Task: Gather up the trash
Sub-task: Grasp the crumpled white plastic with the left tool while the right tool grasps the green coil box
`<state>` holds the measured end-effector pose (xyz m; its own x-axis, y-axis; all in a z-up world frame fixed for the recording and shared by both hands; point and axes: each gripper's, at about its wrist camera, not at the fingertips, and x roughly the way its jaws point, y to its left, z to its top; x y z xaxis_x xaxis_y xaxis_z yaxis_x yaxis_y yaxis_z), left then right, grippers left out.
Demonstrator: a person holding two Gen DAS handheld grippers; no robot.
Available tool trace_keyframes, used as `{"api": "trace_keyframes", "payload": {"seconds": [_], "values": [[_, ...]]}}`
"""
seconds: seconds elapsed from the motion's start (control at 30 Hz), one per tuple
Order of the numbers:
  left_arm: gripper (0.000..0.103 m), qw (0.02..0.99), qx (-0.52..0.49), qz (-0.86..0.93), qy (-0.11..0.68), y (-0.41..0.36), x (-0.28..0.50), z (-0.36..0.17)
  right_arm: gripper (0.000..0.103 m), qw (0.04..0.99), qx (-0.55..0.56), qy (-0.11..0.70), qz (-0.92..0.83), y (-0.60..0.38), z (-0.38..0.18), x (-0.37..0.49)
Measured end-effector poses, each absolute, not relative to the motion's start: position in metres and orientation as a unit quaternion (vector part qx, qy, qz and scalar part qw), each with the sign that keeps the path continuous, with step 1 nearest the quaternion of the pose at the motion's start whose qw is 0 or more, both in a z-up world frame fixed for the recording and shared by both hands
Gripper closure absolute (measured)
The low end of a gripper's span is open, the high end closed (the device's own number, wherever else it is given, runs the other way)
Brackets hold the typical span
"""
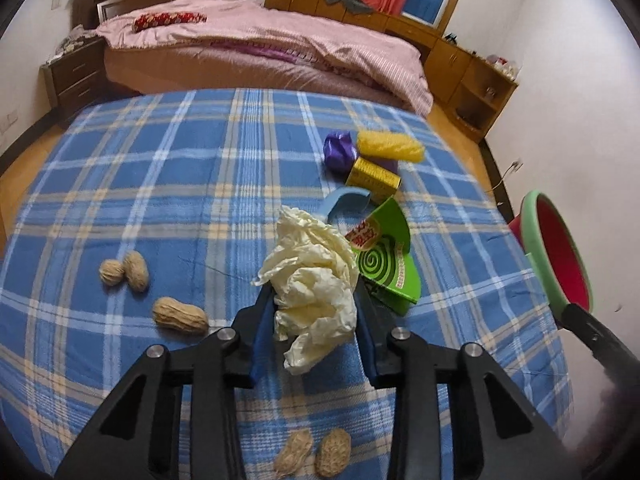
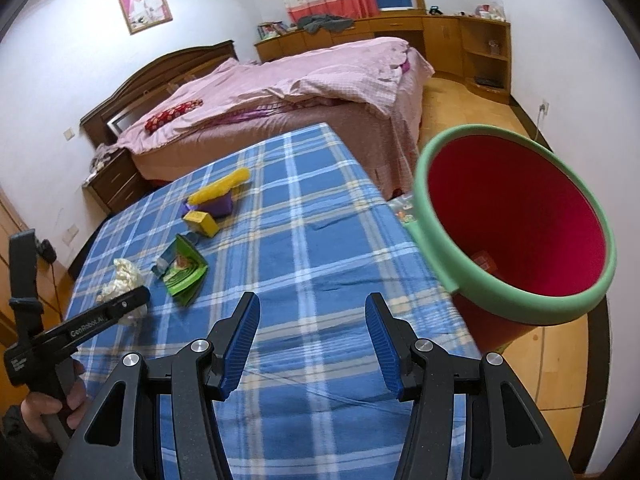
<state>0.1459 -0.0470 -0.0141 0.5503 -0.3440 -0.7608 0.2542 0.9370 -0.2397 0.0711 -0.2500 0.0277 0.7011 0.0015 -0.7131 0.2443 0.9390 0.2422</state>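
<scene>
My left gripper (image 1: 316, 300) is shut on a crumpled cream tissue (image 1: 312, 276), held just above the blue plaid table (image 1: 160, 184); the tissue also shows in the right wrist view (image 2: 124, 280). Peanut shells lie to its left (image 1: 124, 270) (image 1: 180, 316) and under the gripper (image 1: 312, 456). A green spiral-print packet (image 1: 388, 260) lies just right of the tissue. My right gripper (image 2: 312, 340) is open and empty over the table's near right part. A red bin with a green rim (image 2: 516, 224) stands tilted off the table's right edge.
A purple wrapper (image 1: 340, 150), a yellow corn-like roll (image 1: 390, 146), a gold box (image 1: 372, 178) and a light blue piece (image 1: 344, 200) lie at the far right of the table. A bed (image 1: 260, 52) and wooden cabinets (image 1: 468, 68) stand behind.
</scene>
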Motion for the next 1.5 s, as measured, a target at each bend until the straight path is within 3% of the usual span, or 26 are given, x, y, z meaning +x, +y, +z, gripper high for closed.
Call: {"api": "trace_keyframes", "payload": {"seconds": [0.6, 0.77, 1.43, 1.5], "values": [[0.066, 0.899, -0.071, -0.126, 0.413, 0.016, 0.148, 0.005, 0.043, 0.901, 0.138, 0.412, 0.01, -0.173, 0.015, 0.134], [0.066, 0.902, -0.08, -0.125, 0.405, 0.025, 0.153, 0.003, 0.033, 0.9, 0.122, 0.418, 0.022, -0.154, 0.008, 0.156], [0.066, 0.897, -0.104, -0.157, 0.4, 0.029, 0.157, 0.0, 0.034, 0.9, 0.037, 0.435, 0.005, -0.116, -0.019, 0.198], [0.066, 0.898, -0.099, -0.153, 0.4, 0.028, 0.156, 0.001, 0.039, 0.9, 0.018, 0.435, -0.001, -0.113, -0.02, 0.198]]}}
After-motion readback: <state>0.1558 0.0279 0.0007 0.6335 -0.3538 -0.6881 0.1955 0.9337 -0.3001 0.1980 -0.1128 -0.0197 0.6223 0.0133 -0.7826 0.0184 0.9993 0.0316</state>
